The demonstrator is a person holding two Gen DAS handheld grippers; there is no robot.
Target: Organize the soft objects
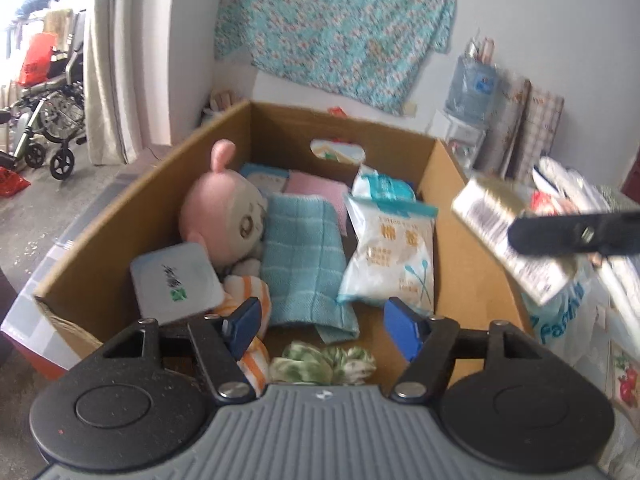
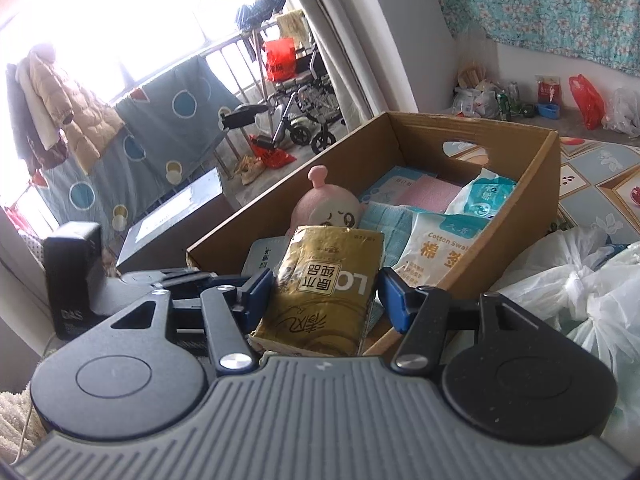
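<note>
An open cardboard box (image 1: 452, 184) holds a pink plush doll (image 1: 220, 208), a teal towel (image 1: 304, 260), a cotton-swab bag (image 1: 392, 260), a grey-white wipes pack (image 1: 176, 280) and an orange-striped cloth (image 1: 248, 292). My left gripper (image 1: 324, 326) hangs open over the box's near end, above a green-and-white fabric piece (image 1: 324, 364), with nothing between its blue pads. My right gripper (image 2: 326, 296) is shut on a gold tissue pack (image 2: 328, 272), held just outside the near wall of the box (image 2: 520, 216). The left wrist view shows that tissue pack (image 1: 508, 232) at the right, behind a black finger (image 1: 572, 232).
White plastic bags (image 2: 580, 280) are piled to the right of the box on a patterned cover (image 2: 600, 176). A wheelchair (image 1: 48, 120) stands by the curtain and a dark box (image 2: 176, 216) sits on the floor at the left. A water dispenser (image 1: 472, 88) stands against the wall.
</note>
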